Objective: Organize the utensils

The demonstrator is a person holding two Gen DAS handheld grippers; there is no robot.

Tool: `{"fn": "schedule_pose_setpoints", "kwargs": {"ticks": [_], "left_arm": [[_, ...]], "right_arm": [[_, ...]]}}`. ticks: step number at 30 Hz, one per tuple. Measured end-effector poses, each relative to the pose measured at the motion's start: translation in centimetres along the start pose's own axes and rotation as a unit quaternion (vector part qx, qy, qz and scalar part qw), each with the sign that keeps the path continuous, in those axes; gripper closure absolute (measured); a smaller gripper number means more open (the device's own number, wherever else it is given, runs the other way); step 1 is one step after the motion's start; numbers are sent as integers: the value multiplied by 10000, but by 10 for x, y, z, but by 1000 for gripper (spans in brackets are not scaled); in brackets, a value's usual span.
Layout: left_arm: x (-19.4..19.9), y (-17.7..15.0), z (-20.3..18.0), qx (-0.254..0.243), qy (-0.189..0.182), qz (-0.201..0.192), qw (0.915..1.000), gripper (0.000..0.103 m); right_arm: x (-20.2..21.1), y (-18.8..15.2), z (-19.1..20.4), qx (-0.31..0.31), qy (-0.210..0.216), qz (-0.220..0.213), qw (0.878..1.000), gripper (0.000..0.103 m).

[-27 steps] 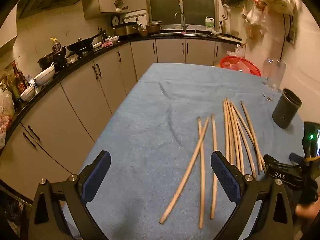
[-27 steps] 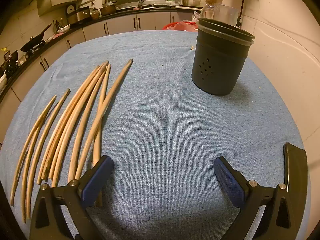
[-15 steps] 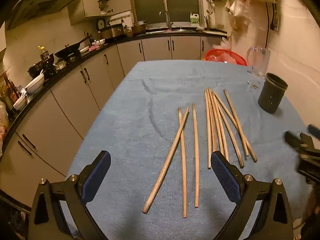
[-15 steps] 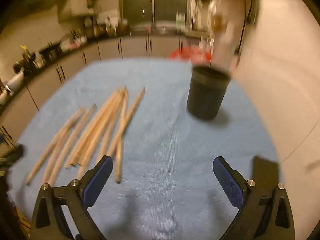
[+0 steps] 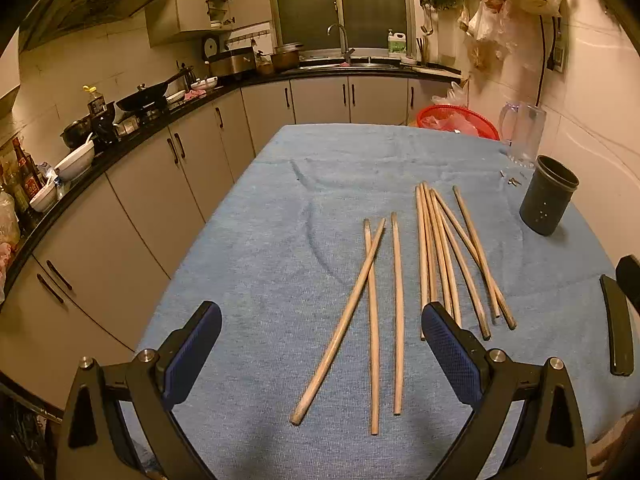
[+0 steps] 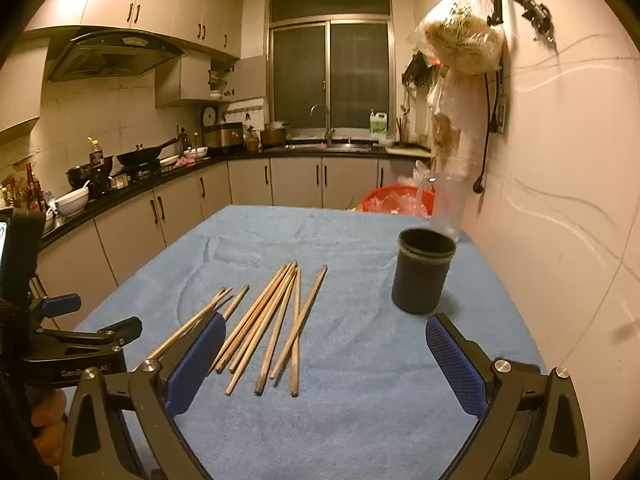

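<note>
lying lengthwise ahead of the spread, empty left gripper [image 5: 320, 354], three loose wooden chopsticks [image 5: 374, 312] sit nearer it than the equally spread right gripper [image 6: 326, 360].

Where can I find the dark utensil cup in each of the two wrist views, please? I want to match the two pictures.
Left wrist view: the dark utensil cup stands upright at the far right, on the blue towel, right of the chopsticks.
Right wrist view: the cup stands right of centre, beyond the open right gripper, right of the chopsticks.
Shared landmark: the red basket beyond the table's far end.
</note>
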State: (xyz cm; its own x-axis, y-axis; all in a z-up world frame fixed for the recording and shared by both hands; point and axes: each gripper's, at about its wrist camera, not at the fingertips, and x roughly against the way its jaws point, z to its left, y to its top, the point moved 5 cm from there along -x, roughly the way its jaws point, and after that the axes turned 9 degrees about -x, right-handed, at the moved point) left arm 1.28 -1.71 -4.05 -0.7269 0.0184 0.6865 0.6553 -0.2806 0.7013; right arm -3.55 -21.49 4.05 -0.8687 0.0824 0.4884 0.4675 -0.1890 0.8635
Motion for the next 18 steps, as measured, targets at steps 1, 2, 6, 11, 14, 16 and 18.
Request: {"fn": "schedule_pose_setpoints", "kwargs": {"ticks": [1, 2, 6, 11, 14, 16, 18], "left_arm": [[-1, 0, 0, 10, -23, 10, 10000, 3], [-1, 0, 1, 17, -40, 23, 10000, 3], [-5, -2, -1, 15, -106, 69, 9999, 3], [-7, -5, 1, 44, -164, 78, 9998, 3], [-8, -6, 1, 63, -166, 102, 9998, 3], [-10, -7, 1, 76, -183, 133, 9997, 3], [-10, -8, 1, 82, -200, 146, 9997, 3]], "right_arm": [[-2, -2, 1, 50, 3, 36, 10000, 2], [-3, -2, 3, 79, 16, 71, 9999, 2], [-8, -8, 10, 221, -48, 134, 9997, 2], [-15, -11, 11, 219, -88, 284, 9993, 2], [-17, -12, 8, 153, -155, 340, 9992, 2], [-19, -11, 5, 126, -239, 366, 9990, 2], [-20, -12, 5, 124, -281, 402, 9987, 2]]}}
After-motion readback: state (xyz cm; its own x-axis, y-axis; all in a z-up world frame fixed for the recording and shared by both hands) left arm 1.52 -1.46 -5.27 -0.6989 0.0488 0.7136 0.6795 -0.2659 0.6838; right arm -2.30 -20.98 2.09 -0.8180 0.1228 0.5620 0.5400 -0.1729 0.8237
